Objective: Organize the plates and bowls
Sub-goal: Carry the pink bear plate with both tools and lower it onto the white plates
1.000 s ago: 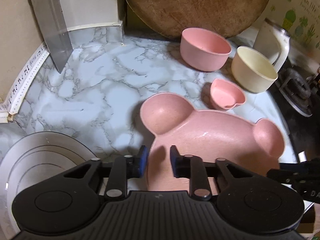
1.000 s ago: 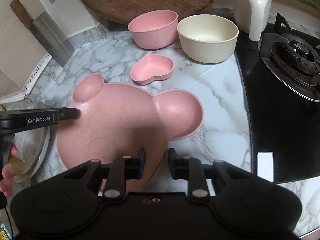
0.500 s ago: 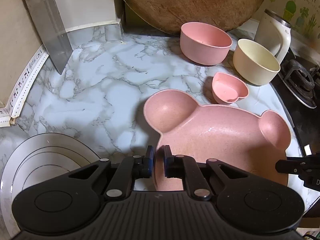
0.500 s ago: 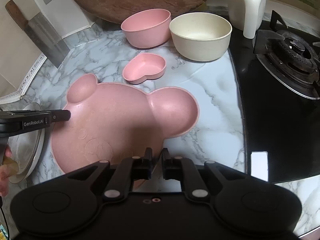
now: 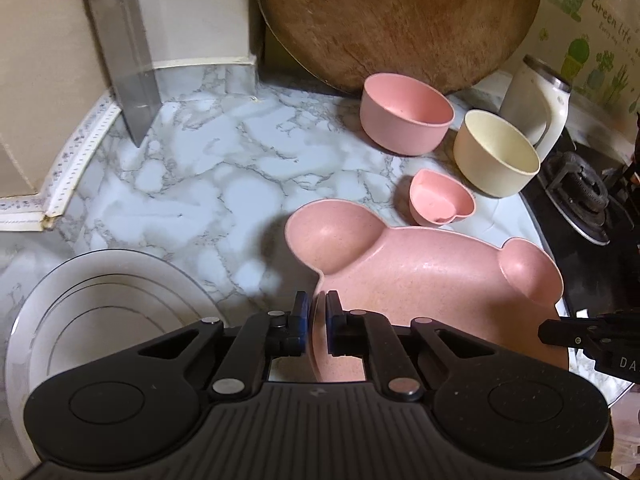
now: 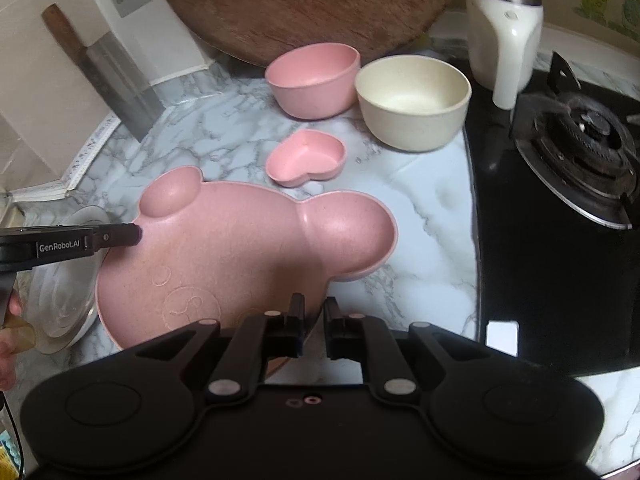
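A pink bear-shaped plate (image 5: 432, 288) (image 6: 240, 248) with two ear hollows is held slightly raised over the marble counter. My left gripper (image 5: 317, 308) is shut on the plate's left rim. My right gripper (image 6: 314, 312) is shut on its right rim. A round pink bowl (image 5: 406, 118) (image 6: 314, 76), a cream bowl (image 5: 496, 160) (image 6: 412, 100) and a small pink heart dish (image 5: 442, 200) (image 6: 306, 156) stand behind the plate. A glass plate (image 5: 100, 320) (image 6: 64, 292) lies at the left.
A large round wooden board (image 5: 400, 20) leans on the back wall. A cleaver (image 5: 124, 72) stands at the back left. A white kettle (image 6: 502, 36) and a gas burner (image 6: 580, 132) on a black hob are at the right.
Both grippers have closed on the bear plate's opposite rims, and the plate has lifted slightly off the counter. The bowls have not moved.
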